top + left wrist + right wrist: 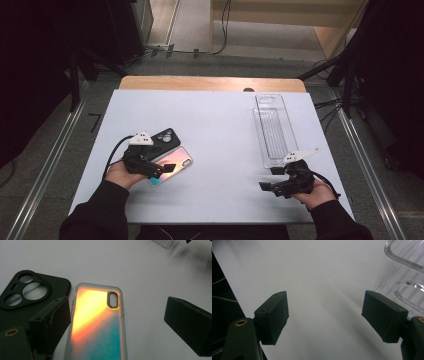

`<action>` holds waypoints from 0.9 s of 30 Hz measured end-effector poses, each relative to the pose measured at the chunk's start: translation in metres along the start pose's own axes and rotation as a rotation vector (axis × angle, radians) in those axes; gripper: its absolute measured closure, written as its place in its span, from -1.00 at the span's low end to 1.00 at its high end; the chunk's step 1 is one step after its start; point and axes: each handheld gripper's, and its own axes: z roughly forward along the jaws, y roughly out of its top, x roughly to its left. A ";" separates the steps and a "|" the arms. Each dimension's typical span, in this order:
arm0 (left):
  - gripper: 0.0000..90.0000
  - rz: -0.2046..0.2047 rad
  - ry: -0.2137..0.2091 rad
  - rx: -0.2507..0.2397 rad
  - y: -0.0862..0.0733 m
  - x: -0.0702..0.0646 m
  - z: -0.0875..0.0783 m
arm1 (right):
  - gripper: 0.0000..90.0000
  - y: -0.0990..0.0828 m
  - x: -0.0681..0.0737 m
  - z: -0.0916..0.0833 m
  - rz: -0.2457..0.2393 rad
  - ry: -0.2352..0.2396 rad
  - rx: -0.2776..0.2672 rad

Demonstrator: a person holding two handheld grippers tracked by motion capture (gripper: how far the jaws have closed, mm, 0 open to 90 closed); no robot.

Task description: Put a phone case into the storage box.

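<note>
While flat on the table [215, 130], iridescent phone case [97, 325] between the wide-open left gripper [120, 320]; untouched.

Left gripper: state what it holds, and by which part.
Nothing. The left gripper stands open over the iridescent case, which lies flat on the table between the fingers, pads off it. The right gripper is open too, over bare table.

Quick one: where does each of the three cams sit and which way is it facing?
High view: above the person's side, looking forward and down on the white table; both forearms, left tongs, right tongs.
Left gripper view: on the left tongs, open, over the iridescent case, black case beside.
Right gripper view: on the right tongs, open over bare table, clear tray at right.
Shared: high and left views show both cases; high and right, the tray.
</note>
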 end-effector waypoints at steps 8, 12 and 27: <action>-0.76 0.004 0.009 0.057 -0.004 0.008 0.011 | -0.56 0.000 0.000 0.000 -0.002 -0.003 0.002; -0.76 0.000 0.018 0.076 -0.006 0.011 0.014 | -0.56 0.000 0.000 0.000 -0.004 -0.002 0.003; -0.76 0.026 0.053 0.176 -0.015 0.011 0.031 | -0.56 0.000 0.001 0.000 -0.010 -0.005 0.007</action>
